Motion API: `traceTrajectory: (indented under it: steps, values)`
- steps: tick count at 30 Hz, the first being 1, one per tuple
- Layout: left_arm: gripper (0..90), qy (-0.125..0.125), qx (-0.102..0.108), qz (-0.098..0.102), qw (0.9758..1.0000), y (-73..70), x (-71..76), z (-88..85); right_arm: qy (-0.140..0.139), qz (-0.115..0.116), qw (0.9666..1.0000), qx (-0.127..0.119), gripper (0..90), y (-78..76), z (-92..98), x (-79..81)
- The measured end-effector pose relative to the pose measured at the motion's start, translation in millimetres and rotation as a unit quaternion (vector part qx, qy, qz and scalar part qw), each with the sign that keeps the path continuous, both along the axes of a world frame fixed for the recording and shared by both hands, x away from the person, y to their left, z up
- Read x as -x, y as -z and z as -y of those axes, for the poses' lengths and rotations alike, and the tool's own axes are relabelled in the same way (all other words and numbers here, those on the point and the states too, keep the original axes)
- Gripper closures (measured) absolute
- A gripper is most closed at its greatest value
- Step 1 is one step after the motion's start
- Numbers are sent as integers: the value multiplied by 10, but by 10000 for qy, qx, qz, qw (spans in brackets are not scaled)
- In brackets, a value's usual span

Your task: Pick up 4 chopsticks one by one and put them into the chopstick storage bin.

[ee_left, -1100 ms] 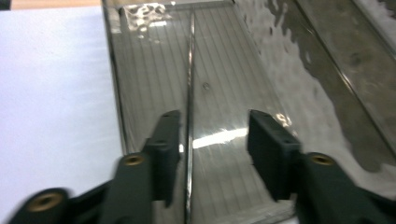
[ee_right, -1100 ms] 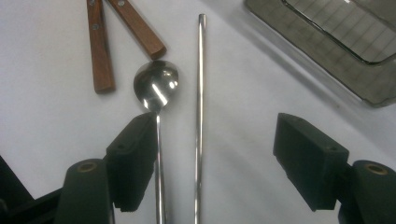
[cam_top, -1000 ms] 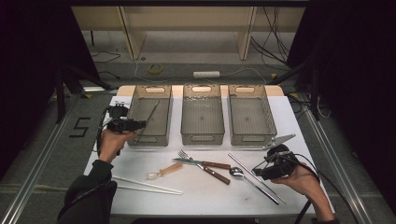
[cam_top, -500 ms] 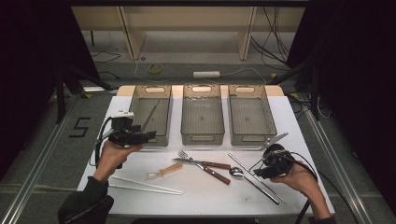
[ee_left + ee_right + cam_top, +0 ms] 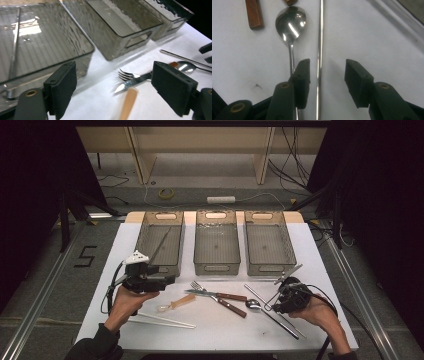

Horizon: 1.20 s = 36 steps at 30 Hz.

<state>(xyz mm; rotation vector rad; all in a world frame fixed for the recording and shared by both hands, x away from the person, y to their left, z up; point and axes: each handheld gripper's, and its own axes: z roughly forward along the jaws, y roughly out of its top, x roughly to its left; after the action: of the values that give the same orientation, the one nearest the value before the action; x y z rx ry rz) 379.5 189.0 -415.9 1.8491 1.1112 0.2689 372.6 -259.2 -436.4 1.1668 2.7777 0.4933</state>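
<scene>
near the right edge of the mat: closing on a thin steel chopstick

at the right side of the white table (image 5: 325, 250), my right gripper (image 5: 327, 75) hangs low over a metal chopstick (image 5: 319, 50) that runs straight up between its jaws, closer to the left pad. the jaws have just been closing and stand about half apart; neither pad presses on the rod yet. a steel spoon (image 5: 290, 22) lies just beside it, its handle passing under the left pad, so i judge the spoon could get pinched along with the rod.

the chopstick looks stiff, light, slick and very thin, lying flat on the table. i would take it near mid-length, pads square across it, and expect it to roll or slip if caught off-centre.

from the high view, the right gripper (image 5: 286, 296) sits in the person's right hand (image 5: 320, 315) with the forearm coming in from the lower right corner.

the left gripper (image 5: 117, 90) has just been opening; its jaws stand wide with nothing between the pads. it is held level by the left hand (image 5: 125, 302) in front of the left bin (image 5: 162, 240), which already holds a long metal piece, and points toward the fork (image 5: 127, 74), knife (image 5: 125, 86) and wooden handle (image 5: 128, 102) in the middle.
</scene>
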Motion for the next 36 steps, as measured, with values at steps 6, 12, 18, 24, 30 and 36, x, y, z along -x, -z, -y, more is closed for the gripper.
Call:
traceTrajectory:
  steps: [6,12,18,24,30,36]
  values:
    - [199,127,-81,91,9998,68,94,16,-39,-105,9999,95,616,56,-33,8]
    - [197,248,-114,190,9994,113,200,51,-51,-173,9997,149,674,83,-36,1]
    - [195,338,-223,237,9989,151,274,83,-72,-259,9994,231,711,124,-57,10]
    - [195,418,-157,294,9986,153,353,87,-67,-303,9991,278,745,156,-55,0]
    - [195,496,-175,297,9982,163,389,118,-69,-269,9989,390,775,165,-74,3]
    - [195,512,-217,335,9979,166,394,125,-114,-224,9983,520,789,169,-108,12]
